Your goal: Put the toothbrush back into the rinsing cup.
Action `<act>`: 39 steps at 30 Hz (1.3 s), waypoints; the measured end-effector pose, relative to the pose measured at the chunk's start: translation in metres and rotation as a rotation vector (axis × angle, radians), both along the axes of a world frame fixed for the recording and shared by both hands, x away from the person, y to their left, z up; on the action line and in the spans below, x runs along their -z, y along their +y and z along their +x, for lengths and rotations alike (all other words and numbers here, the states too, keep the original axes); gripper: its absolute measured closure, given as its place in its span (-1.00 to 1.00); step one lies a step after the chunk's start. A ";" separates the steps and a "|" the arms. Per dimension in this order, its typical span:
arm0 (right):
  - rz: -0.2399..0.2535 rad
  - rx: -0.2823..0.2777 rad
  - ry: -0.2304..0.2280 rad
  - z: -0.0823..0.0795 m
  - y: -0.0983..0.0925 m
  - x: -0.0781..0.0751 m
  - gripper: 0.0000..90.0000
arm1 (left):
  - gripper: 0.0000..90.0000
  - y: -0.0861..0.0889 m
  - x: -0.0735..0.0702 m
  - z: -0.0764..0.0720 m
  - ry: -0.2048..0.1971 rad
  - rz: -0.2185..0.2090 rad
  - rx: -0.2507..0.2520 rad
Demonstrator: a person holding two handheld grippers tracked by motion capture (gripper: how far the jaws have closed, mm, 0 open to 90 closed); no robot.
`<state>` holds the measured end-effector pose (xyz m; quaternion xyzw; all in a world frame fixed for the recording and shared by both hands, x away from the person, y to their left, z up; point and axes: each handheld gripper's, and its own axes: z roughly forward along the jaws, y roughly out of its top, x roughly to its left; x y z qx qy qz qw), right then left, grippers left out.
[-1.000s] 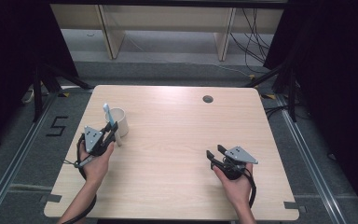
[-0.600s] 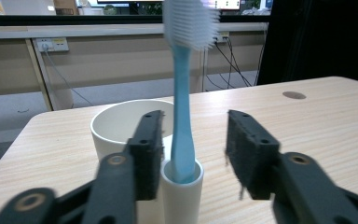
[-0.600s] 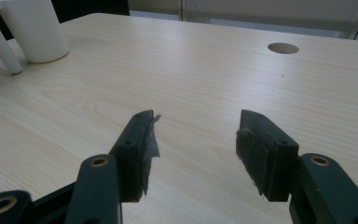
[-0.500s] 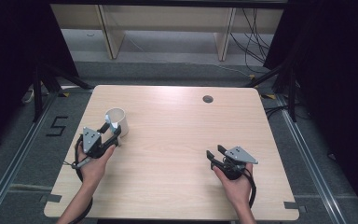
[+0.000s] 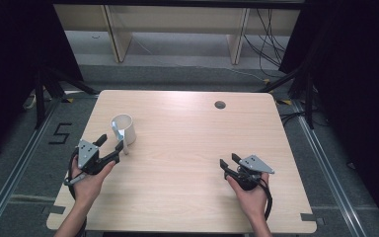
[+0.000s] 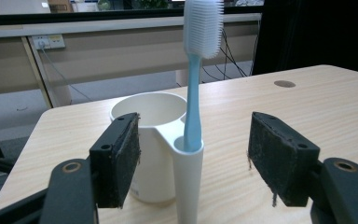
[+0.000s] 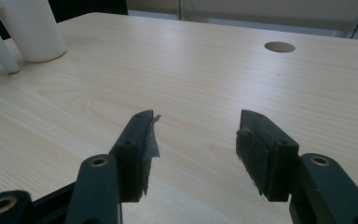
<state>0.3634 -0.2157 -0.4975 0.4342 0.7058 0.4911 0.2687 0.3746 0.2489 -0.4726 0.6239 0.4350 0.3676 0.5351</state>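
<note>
Pale wood bench [image 5: 187,148] — toothbrush [image 6: 196,70] upright in white cup [image 6: 154,140]; left gripper [image 6: 193,154] fingers just released, spread either side; right gripper [image 7: 196,149] fingers released, empty.

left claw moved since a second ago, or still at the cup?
Yes. The left claw has backed off the white cup toward the table's near edge, its jaws having just opened, leaving the toothbrush standing in the holder.

The pale wooden surface [image 5: 187,148] has a round cable hole [image 5: 220,104] near its far edge. A white cup [image 5: 124,129] stands on its left part, a blue toothbrush [image 6: 196,70] upright in its side holder.
</note>
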 end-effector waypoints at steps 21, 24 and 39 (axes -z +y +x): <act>-0.019 0.003 0.020 0.000 0.001 0.003 0.05 | -0.19 0.057 0.023 -0.038 0.096 -0.060 -0.018; -0.021 0.004 0.018 0.000 0.002 0.004 0.04 | -0.18 0.064 0.027 -0.042 0.103 -0.063 -0.033; -0.024 -0.002 0.019 0.000 0.004 0.006 0.04 | -0.20 0.078 0.049 -0.052 0.097 -0.088 -0.061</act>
